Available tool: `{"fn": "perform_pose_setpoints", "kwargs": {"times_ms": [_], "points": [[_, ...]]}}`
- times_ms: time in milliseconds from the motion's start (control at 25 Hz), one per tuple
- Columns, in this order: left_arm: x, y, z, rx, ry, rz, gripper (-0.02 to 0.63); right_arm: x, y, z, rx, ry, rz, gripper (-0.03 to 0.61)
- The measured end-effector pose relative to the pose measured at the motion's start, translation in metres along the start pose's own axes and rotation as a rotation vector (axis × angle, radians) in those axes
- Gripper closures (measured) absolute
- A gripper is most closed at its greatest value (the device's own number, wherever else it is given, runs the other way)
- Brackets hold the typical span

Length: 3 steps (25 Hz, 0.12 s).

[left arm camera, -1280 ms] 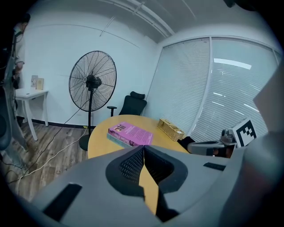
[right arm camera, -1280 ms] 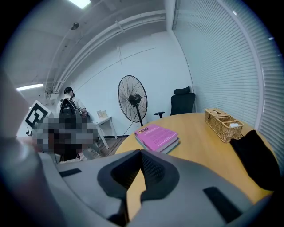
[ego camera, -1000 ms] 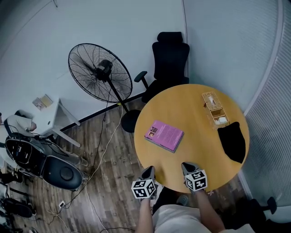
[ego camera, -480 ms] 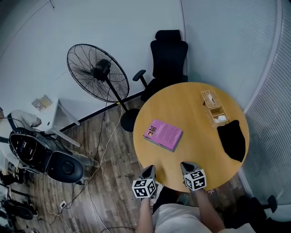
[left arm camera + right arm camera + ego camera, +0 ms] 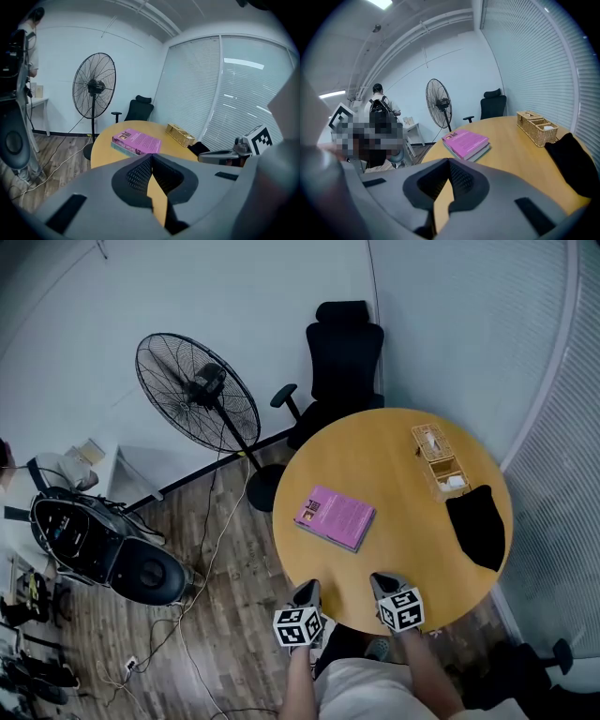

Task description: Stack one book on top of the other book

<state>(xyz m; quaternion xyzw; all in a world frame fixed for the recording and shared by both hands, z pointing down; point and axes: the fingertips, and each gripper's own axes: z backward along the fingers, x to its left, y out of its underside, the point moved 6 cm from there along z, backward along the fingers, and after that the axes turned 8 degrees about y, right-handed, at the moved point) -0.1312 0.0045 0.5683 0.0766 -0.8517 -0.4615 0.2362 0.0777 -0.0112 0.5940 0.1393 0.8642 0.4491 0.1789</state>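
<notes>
A purple book (image 5: 336, 517) lies on top of a second, teal-edged book on the round wooden table (image 5: 375, 451), left of its middle. In the left gripper view the purple book (image 5: 136, 141) lies beyond the jaws, and in the right gripper view the stack (image 5: 466, 142) shows both books. My left gripper (image 5: 307, 594) hangs at the table's near edge, shut and empty. My right gripper (image 5: 384, 585) is beside it over the near rim, also shut with nothing in it. Both point toward the books, well short of them.
A wicker basket (image 5: 439, 460) and a black cloth (image 5: 480, 529) sit on the table's right side. A black office chair (image 5: 342, 357) stands behind the table, a large standing fan (image 5: 192, 390) to its left. Bulky black equipment (image 5: 103, 549) and cables lie on the floor.
Both grippers and the books stay put. The black equipment on the floor at the left has shifted a little, and a person there has moved.
</notes>
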Motion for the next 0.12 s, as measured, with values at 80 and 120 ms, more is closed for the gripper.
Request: {"fn": "perform_pose_setpoints", "kwargs": {"times_ms": [80, 120], "points": [[0.0012, -0.0001, -0.0006, 0.007, -0.008, -0.002, 0.586, 0.0007, -0.0004, -0.0009, -0.001, -0.002, 0.001, 0.557], [0.0018, 0.0000, -0.0008, 0.011, -0.012, -0.003, 0.586, 0.0011, -0.0005, -0.0013, -0.002, -0.002, 0.001, 0.557]]}}
